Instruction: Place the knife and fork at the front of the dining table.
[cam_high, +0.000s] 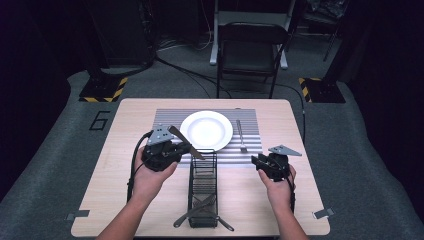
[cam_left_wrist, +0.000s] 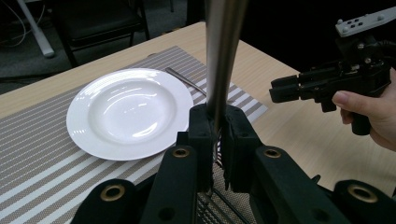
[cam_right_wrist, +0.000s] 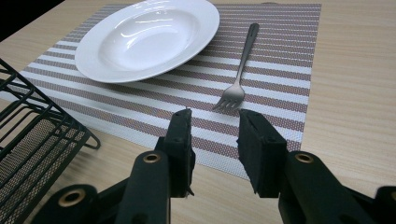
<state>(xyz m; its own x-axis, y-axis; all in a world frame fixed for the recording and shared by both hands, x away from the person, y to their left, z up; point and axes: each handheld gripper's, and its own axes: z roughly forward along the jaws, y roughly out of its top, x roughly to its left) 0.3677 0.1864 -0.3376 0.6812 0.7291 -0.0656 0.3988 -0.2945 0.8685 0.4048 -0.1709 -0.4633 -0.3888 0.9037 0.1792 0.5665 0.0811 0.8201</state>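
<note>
Steel knife (cam_high: 186, 144) sits clamped in our left claw (cam_high: 172, 148), its long axis slanting from upper left to lower right over the plate (cam_high: 206, 130). Our right claw (cam_right_wrist: 215, 140) hangs open, empty, above the bench (cam_high: 125, 165).

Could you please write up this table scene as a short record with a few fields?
left gripper: shut on a knife, lifted above the table
right gripper: open, nothing between the jaws
plate: white, on the striped placemat
fork: on the placemat, on the plate's right in the high view
wire rack: black, near the front edge, more cutlery in it
</note>
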